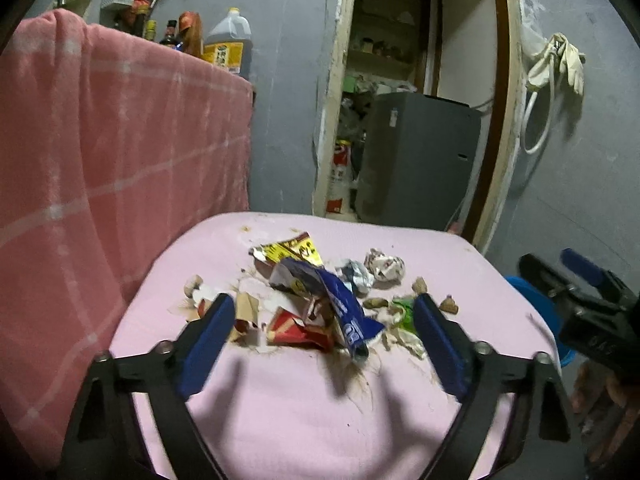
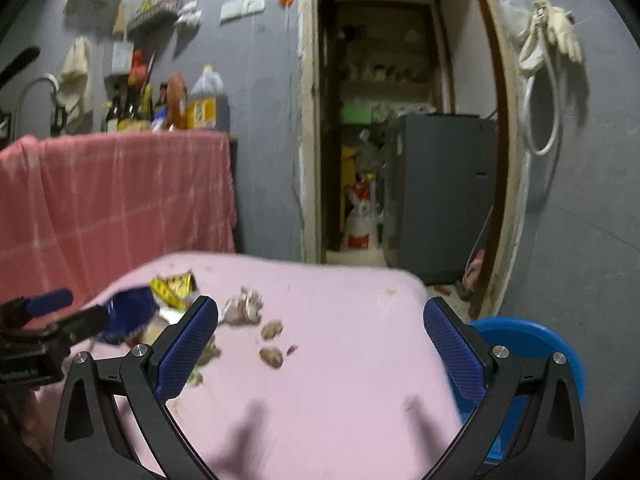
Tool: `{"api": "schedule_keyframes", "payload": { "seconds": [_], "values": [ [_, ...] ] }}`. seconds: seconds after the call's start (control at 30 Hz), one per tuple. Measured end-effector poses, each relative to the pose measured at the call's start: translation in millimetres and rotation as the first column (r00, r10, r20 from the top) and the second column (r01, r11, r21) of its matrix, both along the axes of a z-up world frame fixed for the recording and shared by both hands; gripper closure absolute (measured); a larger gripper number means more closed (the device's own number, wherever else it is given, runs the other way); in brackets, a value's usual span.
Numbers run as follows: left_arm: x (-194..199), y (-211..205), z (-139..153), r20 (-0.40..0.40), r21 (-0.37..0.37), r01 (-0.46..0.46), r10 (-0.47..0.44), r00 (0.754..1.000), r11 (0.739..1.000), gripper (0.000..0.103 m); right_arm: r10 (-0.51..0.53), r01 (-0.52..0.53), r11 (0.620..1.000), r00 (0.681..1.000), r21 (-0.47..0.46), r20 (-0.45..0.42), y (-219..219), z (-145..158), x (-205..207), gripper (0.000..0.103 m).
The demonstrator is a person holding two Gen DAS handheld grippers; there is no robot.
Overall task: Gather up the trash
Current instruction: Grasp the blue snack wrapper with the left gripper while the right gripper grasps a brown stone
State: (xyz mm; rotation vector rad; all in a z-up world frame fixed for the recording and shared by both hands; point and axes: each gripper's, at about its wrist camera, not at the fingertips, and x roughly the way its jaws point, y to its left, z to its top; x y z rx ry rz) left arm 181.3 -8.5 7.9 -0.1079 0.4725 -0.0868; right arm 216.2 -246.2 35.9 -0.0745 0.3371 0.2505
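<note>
A grey-walled room with an open doorway (image 1: 416, 92) in the upper middle of both views; through it stands a dark grey cabinet (image 1: 420, 160). A pink bench (image 1: 280, 400) fills the lower half of the frame, and a red checked cloth (image 1: 100, 160) hangs at left, with bottles (image 1: 228, 44) above it. A white glove (image 1: 560, 64) hangs on the wall at upper right.

The trash (image 1: 316, 300) lies in a loose heap on the bench, at centre in the left view: a blue wrapper (image 1: 344, 300), a yellow wrapper (image 1: 292, 250), a red wrapper (image 1: 296, 328), a crumpled paper ball (image 1: 384, 264) and small brown scraps (image 1: 376, 303).

The left tongs (image 1: 324, 312) stand fairly wide over the heap, their blue pads either side of the wrappers; whether a pad touches anything I cannot tell. The right tongs (image 2: 320, 320) stand wide over bare bench, nothing between them, with the scraps just beside their left finger (image 2: 188, 344). A blue bin (image 2: 532, 344) sits low at right, beyond the bench edge.
</note>
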Motion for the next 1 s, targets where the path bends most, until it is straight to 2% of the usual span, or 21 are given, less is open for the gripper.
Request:
{"api": "schedule_keyframes", "payload": {
  "seconds": [0.13,0.23,0.43,0.53,0.6,0.67,0.8,0.93,1.0],
  "values": [
    [0.4,3.9,-0.1,-0.022,-0.035,0.014,-0.015,1.0,0.999,0.051,0.038,-0.04,0.999,0.995,-0.021,-0.088,5.3,-13.0,10.8,0.0],
    [2.2,10.5,-1.1,-0.046,-0.081,0.017,-0.021,0.999,0.997,0.065,0.056,-0.06,0.998,0.989,-0.027,-0.133,7.8,-19.3,17.4,0.0],
    [6.0,22.2,-6.5,-0.129,-0.151,0.02,-0.04,0.991,0.988,0.089,0.087,-0.095,0.995,0.981,-0.039,-0.171,12.5,-24.6,25.0,0.0],
    [3.3,29.6,-6.3,-0.15,-0.192,0.022,-0.052,0.987,0.981,0.09,0.105,-0.115,0.992,0.975,-0.042,-0.194,15.8,-28.2,28.7,0.001],
    [0.6,32.1,-7.3,-0.157,-0.209,0.028,-0.062,0.986,0.977,0.091,0.117,-0.129,0.991,0.971,-0.045,-0.207,17.5,-29.7,30.0,0.006],
    [-1.2,33.7,-7.4,-0.169,-0.223,0.036,-0.075,0.983,0.974,0.093,0.127,-0.142,0.989,0.966,-0.051,-0.223,20.1,-31.6,32.1,0.017],
    [-2.6,30.6,-5.7,-0.193,-0.216,0.062,-0.105,0.975,0.974,0.095,0.143,-0.165,0.985,0.952,-0.059,-0.27,25.3,-38.5,39.6,0.029],
    [-1.9,30.3,-4.3,-0.203,-0.215,0.073,-0.117,0.972,0.974,0.096,0.152,-0.176,0.983,0.934,-0.046,-0.323,26.0,-45.4,50.0,0.047],
    [-0.8,27.9,-6.0,-0.204,-0.215,0.071,-0.116,0.972,0.974,0.097,0.154,-0.177,0.984,0.928,-0.038,-0.34,24.6,-47.3,54.3,0.051]
  ]
}}
